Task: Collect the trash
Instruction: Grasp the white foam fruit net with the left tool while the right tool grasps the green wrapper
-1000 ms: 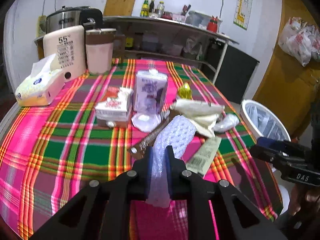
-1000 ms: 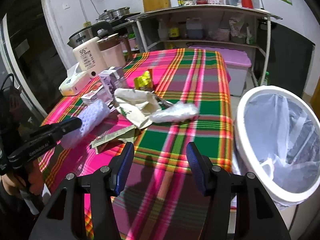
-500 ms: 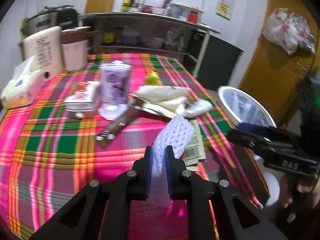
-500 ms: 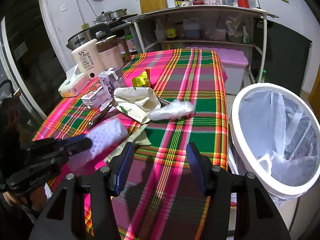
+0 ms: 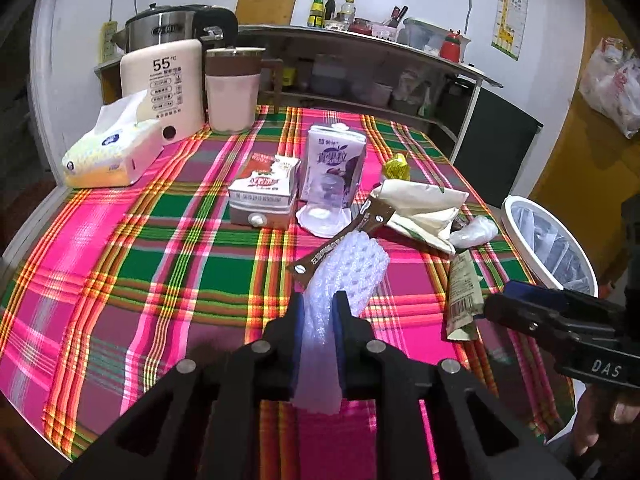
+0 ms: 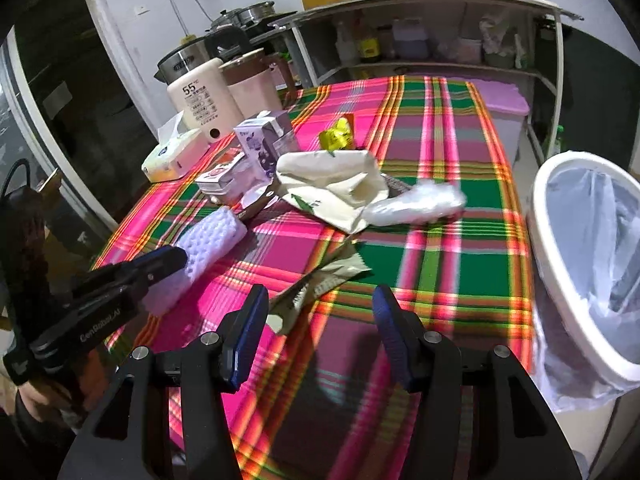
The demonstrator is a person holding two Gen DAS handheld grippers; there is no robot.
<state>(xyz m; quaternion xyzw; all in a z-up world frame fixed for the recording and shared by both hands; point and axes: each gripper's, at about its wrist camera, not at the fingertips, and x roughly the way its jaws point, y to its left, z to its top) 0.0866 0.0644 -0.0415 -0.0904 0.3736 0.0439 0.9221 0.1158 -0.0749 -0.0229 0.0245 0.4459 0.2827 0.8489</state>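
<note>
In my left gripper (image 5: 318,322) I hold the white foam fruit net (image 5: 344,272), its near end squeezed between the pads while the fat end juts out over the plaid tablecloth (image 5: 140,240). The jaws have just been easing apart a touch, yet the net sits pinched between them, so I judge the hold sound (though looser than I'd like). A half second ago this hand had swung towards the bin; now its view faces the table squarely again, so the net is no nearer going in. Further right lies the green wrapper (image 6: 320,280), just ahead of my right gripper (image 6: 318,334), whose jaws stand wide and hold nothing. Far right, beside the table's edge, waits the white bin (image 6: 560,280), lined with a clear bag.
</note>
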